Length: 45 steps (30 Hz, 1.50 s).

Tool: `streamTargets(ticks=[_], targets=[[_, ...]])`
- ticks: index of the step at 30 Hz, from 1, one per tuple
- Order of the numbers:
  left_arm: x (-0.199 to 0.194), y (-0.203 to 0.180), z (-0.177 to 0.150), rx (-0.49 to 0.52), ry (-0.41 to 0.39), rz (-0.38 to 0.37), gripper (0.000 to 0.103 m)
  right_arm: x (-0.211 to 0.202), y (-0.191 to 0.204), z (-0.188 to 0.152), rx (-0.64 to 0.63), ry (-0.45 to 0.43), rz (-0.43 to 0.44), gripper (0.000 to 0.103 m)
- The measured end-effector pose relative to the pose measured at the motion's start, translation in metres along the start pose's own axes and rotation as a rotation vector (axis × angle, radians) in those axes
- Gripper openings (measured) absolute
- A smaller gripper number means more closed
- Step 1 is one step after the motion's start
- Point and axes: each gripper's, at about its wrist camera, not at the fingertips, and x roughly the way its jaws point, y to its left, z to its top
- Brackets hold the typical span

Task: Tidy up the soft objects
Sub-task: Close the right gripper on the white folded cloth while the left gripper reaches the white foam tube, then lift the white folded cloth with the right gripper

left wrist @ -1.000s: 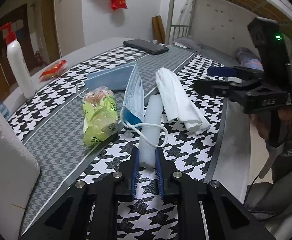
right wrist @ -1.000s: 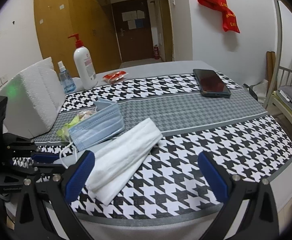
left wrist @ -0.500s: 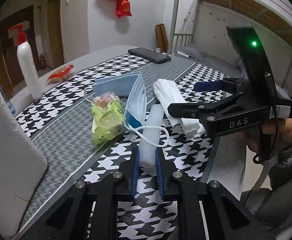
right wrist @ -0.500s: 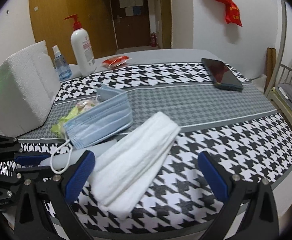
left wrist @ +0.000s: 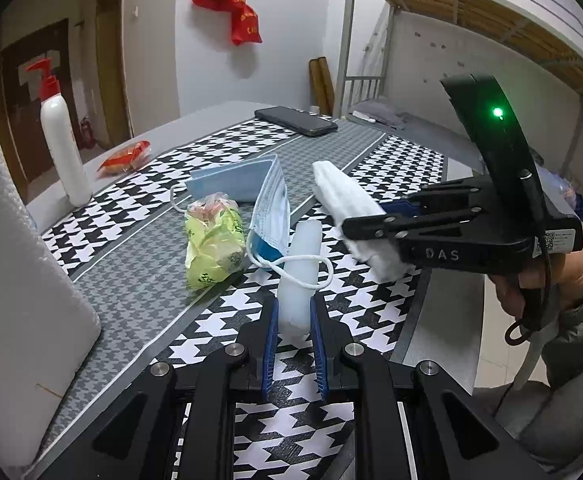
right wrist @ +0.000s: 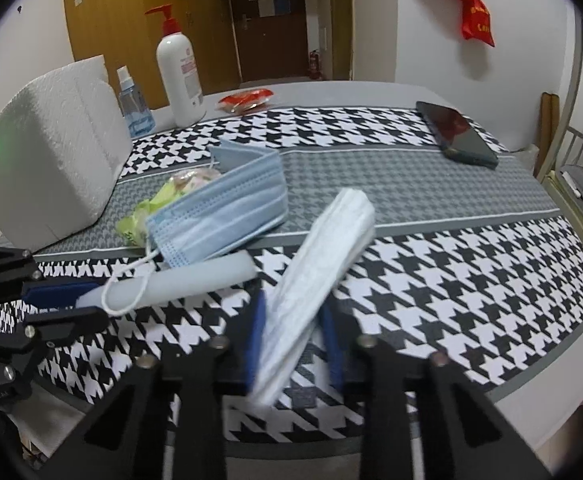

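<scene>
My left gripper (left wrist: pixel 293 320) is shut on the near end of a pale foam roll (left wrist: pixel 301 264) that lies on the houndstooth cloth. A blue face mask (left wrist: pixel 271 208) leans on the roll, one ear loop draped over it. Beside them lies a yellow-green packet (left wrist: pixel 211 244). My right gripper (right wrist: pixel 293 320) has its jaws closing on a folded white cloth (right wrist: pixel 323 248), whose near end sits between the blue pads. In the left wrist view the right gripper (left wrist: pixel 355 220) grips that white cloth (left wrist: pixel 343 192) from the right. The left gripper (right wrist: pixel 51 300) shows at the left edge of the right wrist view.
A white foam block (left wrist: pixel 11 240) stands at the left, with a pump bottle (left wrist: pixel 61 136) and a small spray bottle (right wrist: pixel 131 100) behind it. A red packet (left wrist: pixel 125 156) and a dark phone (left wrist: pixel 295 120) lie farther back. The table edge (left wrist: pixel 443 320) runs along the right, a bunk bed (left wrist: pixel 471 20) beyond.
My right gripper has come in over the white cloth and its wide-open jaws have closed around the cloth's near end, which has swung round. The left gripper keeps its hold on the roll.
</scene>
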Motion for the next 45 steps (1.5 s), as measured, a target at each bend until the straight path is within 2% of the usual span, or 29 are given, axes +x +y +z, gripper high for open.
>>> streamTargets(ticks=[6,10,19,31,45], targets=[[-0.006,-0.003,-0.001,0.009,-0.027,-0.007,0.017,-0.011,-0.006,-0.005,0.016,-0.018,0.02,0.015],[-0.015,-0.006,0.0,0.02,-0.064,-0.004,0.017,-0.024,-0.008,-0.005,0.019,-0.049,0.035,0.015],[-0.048,-0.001,0.008,-0.037,-0.145,0.02,0.017,-0.057,-0.013,-0.004,0.031,-0.138,0.069,0.015],[-0.083,-0.015,0.014,-0.067,-0.249,0.058,0.017,-0.081,-0.011,-0.002,0.008,-0.206,0.102,0.015],[-0.098,-0.012,0.022,-0.081,-0.283,0.13,0.017,-0.104,-0.006,0.01,-0.033,-0.277,0.139,0.015]])
